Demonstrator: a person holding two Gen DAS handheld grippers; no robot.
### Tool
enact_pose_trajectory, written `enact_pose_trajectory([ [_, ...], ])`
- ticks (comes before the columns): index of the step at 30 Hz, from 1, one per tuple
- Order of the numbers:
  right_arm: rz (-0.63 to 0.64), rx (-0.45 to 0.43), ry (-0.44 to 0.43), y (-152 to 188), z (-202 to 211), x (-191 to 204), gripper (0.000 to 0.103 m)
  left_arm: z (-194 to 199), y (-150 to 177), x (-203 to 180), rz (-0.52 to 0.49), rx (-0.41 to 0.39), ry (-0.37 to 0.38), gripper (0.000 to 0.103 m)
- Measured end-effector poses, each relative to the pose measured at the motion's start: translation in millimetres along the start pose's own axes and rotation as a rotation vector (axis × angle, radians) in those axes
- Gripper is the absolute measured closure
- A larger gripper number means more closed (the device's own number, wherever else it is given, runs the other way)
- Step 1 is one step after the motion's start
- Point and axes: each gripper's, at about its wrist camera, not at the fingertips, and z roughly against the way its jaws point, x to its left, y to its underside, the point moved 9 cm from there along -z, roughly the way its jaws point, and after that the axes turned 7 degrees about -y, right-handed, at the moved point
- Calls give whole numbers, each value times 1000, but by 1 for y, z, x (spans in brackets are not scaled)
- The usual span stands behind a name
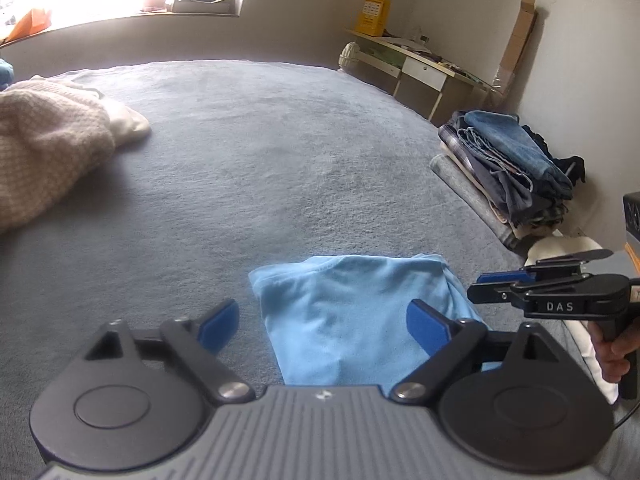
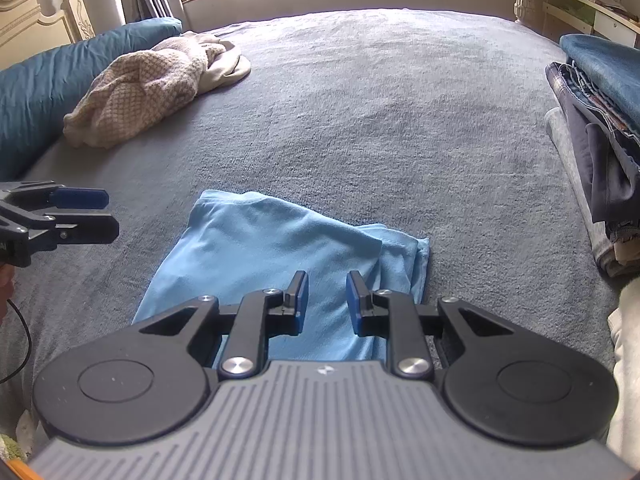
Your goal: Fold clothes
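Observation:
A folded light blue shirt [image 1: 352, 312] [image 2: 280, 248] lies flat on the grey bed cover [image 1: 260, 160] [image 2: 380, 120], close to the near edge. My left gripper [image 1: 324, 330] hovers over the shirt's near left part with its jaws spread wide and nothing between them. In the right wrist view, the left gripper [image 2: 104, 214] shows from the side, left of the shirt. My right gripper [image 2: 327, 304] is over the shirt's near right part, its blue pads [image 2: 298, 304] a narrow gap apart with no cloth pinched. The right gripper [image 1: 476, 286] hangs beside the shirt's right edge, held by a hand [image 1: 612, 352].
A crumpled beige knit garment [image 1: 48, 148] [image 2: 140, 88] lies at the far left of the bed. A stack of folded jeans and dark clothes [image 1: 508, 160] [image 2: 600, 120] sits on the right. A blue pillow [image 2: 48, 88] and headboard are at left; a desk [image 1: 420, 64] stands beyond.

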Motion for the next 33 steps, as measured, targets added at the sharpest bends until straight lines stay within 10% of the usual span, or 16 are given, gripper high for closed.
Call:
enact_pose_trajectory([
  [33, -18, 14, -9, 7, 0, 2, 80, -2, 9, -3, 30, 52, -46, 3],
])
